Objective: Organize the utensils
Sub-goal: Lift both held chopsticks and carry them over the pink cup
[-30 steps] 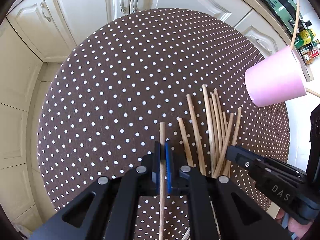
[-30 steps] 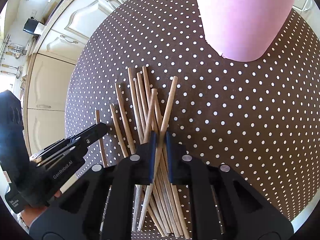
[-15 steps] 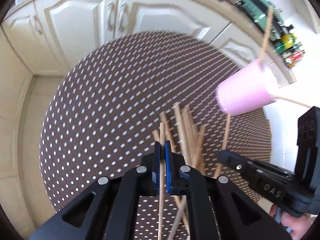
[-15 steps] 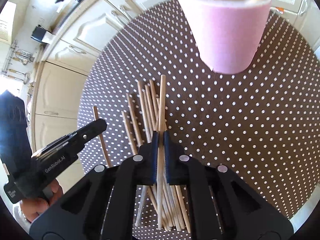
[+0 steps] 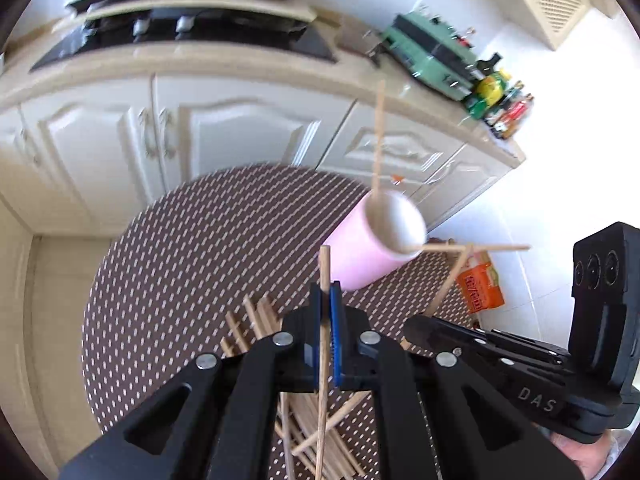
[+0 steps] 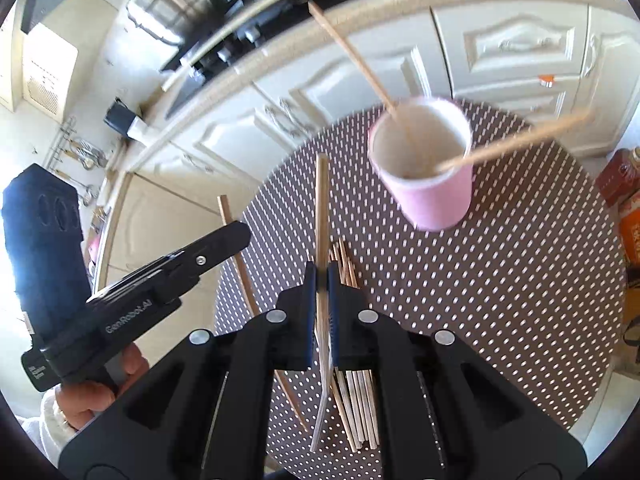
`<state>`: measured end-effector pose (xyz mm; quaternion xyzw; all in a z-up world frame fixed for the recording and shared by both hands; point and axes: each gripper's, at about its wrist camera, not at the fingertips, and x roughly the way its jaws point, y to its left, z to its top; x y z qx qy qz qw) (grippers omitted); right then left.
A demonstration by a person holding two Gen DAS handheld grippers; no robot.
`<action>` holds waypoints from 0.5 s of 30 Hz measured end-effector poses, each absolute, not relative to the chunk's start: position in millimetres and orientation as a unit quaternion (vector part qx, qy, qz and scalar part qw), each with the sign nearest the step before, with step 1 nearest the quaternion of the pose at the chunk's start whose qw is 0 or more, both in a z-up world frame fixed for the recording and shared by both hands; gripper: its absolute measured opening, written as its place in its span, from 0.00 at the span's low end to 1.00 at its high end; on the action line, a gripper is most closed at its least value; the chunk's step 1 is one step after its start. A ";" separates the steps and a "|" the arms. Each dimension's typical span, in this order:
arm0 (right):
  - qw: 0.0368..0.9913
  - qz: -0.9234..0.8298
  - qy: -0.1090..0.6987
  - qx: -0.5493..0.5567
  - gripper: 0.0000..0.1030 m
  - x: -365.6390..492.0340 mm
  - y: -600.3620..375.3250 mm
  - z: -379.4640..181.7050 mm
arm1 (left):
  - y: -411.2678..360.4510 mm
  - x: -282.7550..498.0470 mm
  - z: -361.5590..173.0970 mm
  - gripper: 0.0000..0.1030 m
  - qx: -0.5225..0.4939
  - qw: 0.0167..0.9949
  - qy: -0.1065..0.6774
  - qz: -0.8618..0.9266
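Markings: "DAS" on my R gripper (image 5: 416, 326) body, seen from L cam; "GenRobot.AI" on my L gripper (image 6: 240, 232) body, seen from R cam. Orange pack (image 5: 480, 288) on floor carries print, not legible. L gripper: jaws clenched on one stick (image 5: 325, 264), which runs up past the tips and down below them. R gripper: jaws clamped on a second stick (image 6: 321, 200), tip pointing toward the cup (image 6: 436, 196). Vs. 1 s ago: both grippers were low at the pile (image 6: 356, 404) w/ sticks still flat on the cloth; both sticks now clear of the table (image 6: 500, 280), the cup seen from above, rim and inside visible. Cup is pink, upright on the table beyond the pile, w/ two sticks leaning out of it. Surface: round table, brown cloth w/ white dots. Room: kitchen, cream cabinets (image 5: 224, 136), hob (image 5: 192, 36) w/ pans, green appliance (image 5: 432, 56) and bottles (image 5: 500, 100) on the counter, white floor tiles.
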<state>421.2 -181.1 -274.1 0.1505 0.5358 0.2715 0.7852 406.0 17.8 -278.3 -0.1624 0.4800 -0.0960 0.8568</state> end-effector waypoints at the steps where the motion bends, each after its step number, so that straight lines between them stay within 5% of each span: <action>1: 0.790 0.272 0.528 0.152 0.06 423.2 -184.6 -264.9 | 13.9 409.4 -270.8 0.05 -0.159 0.861 0.472 -0.102; 15: 0.851 0.261 0.433 0.140 0.06 468.1 -232.4 -166.7 | -32.7 478.6 -184.3 0.05 -0.137 0.917 0.356 -0.118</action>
